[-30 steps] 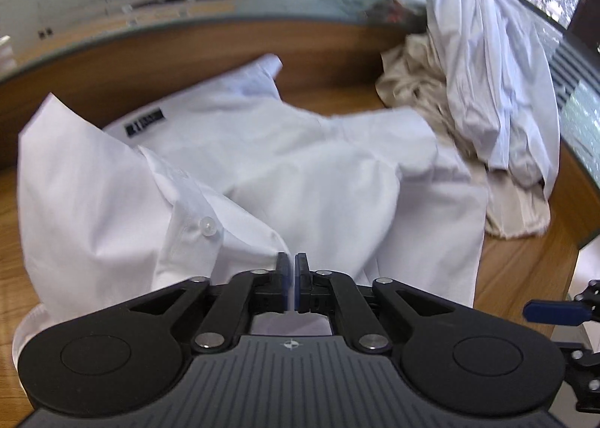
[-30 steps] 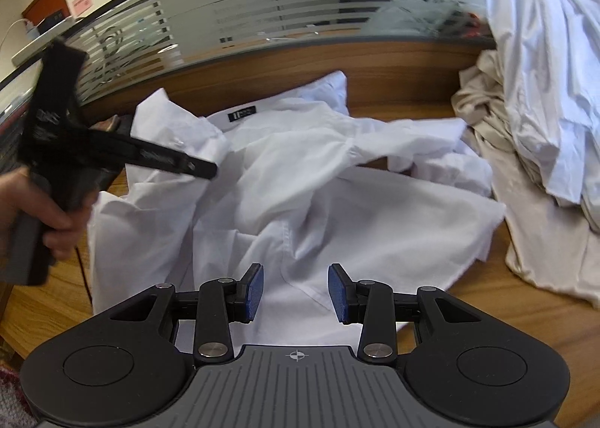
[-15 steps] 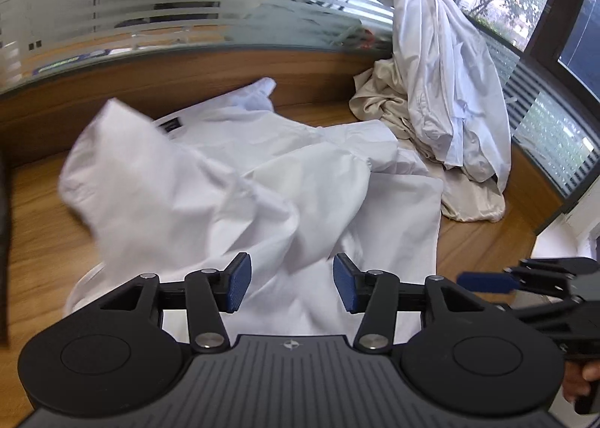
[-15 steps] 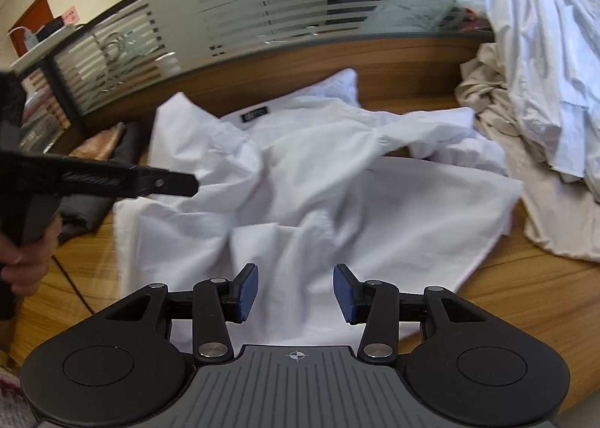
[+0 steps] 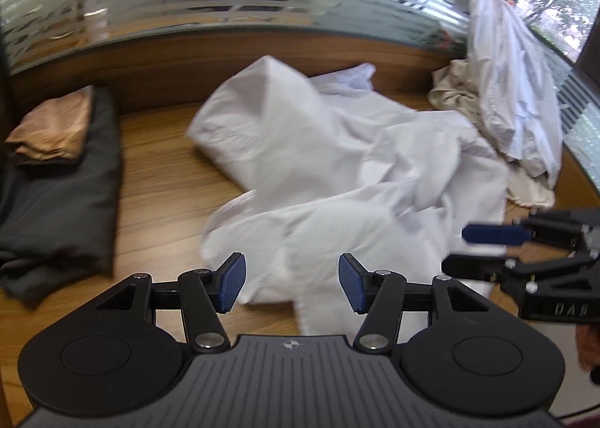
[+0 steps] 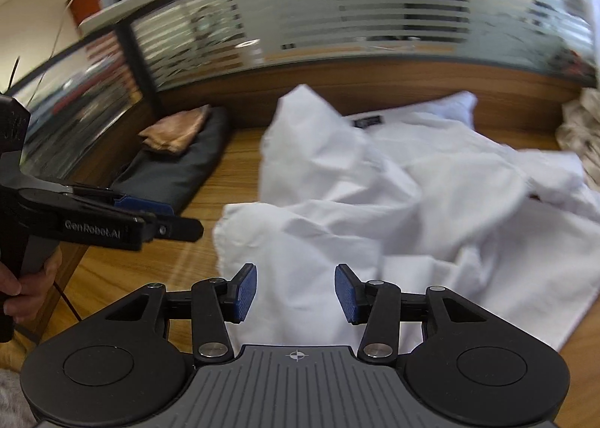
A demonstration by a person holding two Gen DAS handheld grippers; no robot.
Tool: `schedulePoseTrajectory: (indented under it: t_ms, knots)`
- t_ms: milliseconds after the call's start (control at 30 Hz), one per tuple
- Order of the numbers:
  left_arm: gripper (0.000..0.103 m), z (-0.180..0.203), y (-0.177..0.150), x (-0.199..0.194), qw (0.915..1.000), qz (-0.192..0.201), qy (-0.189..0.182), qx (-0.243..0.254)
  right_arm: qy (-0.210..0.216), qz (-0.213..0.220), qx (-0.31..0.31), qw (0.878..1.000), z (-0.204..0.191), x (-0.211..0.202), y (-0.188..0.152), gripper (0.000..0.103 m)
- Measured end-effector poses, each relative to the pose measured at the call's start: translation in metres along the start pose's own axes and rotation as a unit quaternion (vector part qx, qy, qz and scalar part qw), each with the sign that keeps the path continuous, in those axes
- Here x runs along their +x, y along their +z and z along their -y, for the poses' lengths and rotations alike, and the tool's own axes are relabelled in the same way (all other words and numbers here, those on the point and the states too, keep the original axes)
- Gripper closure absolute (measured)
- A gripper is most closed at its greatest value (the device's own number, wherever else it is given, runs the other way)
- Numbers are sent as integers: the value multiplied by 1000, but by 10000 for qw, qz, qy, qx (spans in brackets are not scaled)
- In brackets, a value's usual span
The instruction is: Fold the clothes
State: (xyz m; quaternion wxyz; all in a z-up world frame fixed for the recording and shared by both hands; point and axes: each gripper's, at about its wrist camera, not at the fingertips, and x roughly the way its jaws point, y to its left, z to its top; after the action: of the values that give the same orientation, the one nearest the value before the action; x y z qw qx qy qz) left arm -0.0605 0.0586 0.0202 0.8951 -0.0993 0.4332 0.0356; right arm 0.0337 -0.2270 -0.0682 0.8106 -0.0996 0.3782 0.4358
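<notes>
The white shirt (image 6: 393,210) looks like thin, matt woven cloth, all creased up, lying on a smooth wood-grain table (image 5: 168,184) with a slight sheen. Gripper bodies are matt black plastic, with textured blue pads (image 5: 232,281) and shiny little metal pins.

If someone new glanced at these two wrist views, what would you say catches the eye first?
First, the crumpled white shirt sprawled across the middle of the wooden table, with both the left gripper and the right gripper open just short of its near edge. Next, the folded dark garment at the table's left with a tan one on top, and the heap of pale clothes at the far right.
</notes>
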Motion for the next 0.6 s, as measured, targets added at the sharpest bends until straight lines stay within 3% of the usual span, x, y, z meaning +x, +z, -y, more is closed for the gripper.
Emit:
schedulePoseTrajectory:
  t_ms: [233, 500, 567, 600]
  knots:
    - [40, -25, -20, -8, 9992, -60, 150, -366, 146, -332, -975, 9946, -20, 43, 24, 54]
    - [39, -46, -25, -14, 9963, -29, 344, -784, 322, -749, -2057, 9752, -39, 92, 49, 55]
    - [39, -50, -23, -14, 9957, 0, 378, -846, 411, -932, -2243, 9692, -38, 99, 48, 72]
    - [39, -51, -22, -15, 9954, 19, 402, -871, 444, -983, -2254, 9683, -36, 99, 47, 96]
